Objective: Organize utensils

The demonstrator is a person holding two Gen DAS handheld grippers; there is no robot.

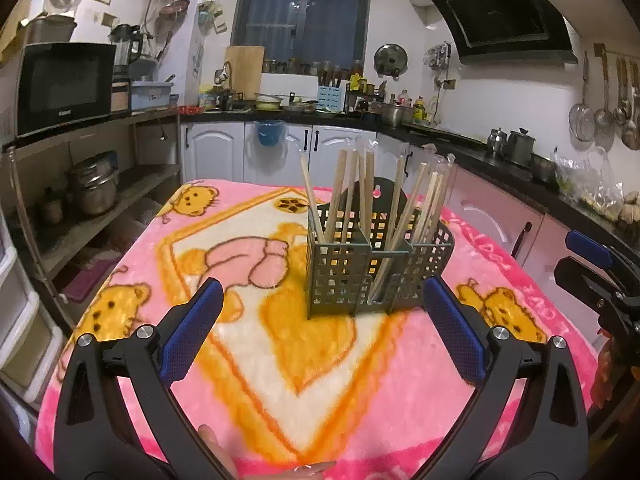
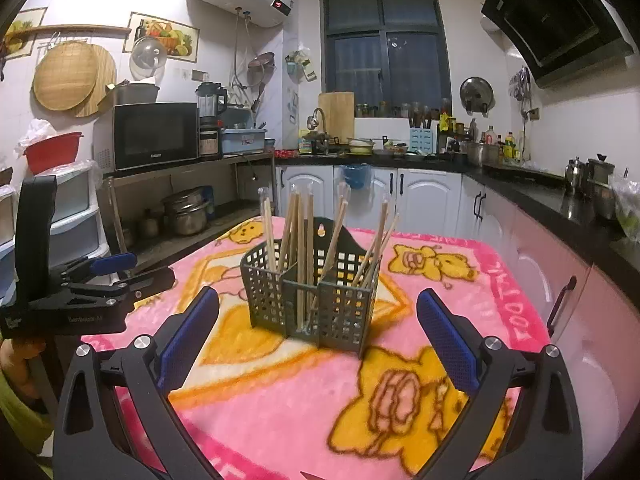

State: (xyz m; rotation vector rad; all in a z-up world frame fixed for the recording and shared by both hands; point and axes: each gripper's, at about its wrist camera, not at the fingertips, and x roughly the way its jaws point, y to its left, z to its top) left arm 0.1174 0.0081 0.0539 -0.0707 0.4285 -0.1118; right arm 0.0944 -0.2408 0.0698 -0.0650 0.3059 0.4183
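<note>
A dark green perforated utensil caddy (image 1: pixel 340 276) stands upright on the pink bear-print blanket (image 1: pixel 280 380), a little beyond both grippers. Several wooden chopsticks (image 1: pixel 348 200) in clear sleeves stand spread across its compartments. My left gripper (image 1: pixel 324 320) is open and empty, just short of the caddy's near side. My right gripper (image 2: pixel 318 328) is open and empty, also just in front of the caddy (image 2: pixel 320 300) and its chopsticks (image 2: pixel 304 240). The right gripper shows at the right edge of the left wrist view (image 1: pixel 600 276); the left gripper shows at the left of the right wrist view (image 2: pixel 104 280).
The blanket-covered table (image 2: pixel 460 420) sits in a kitchen. A shelf rack with a microwave (image 2: pixel 156 136) and pots stands to the left. White cabinets (image 2: pixel 420 196) and a black counter run along the back and right.
</note>
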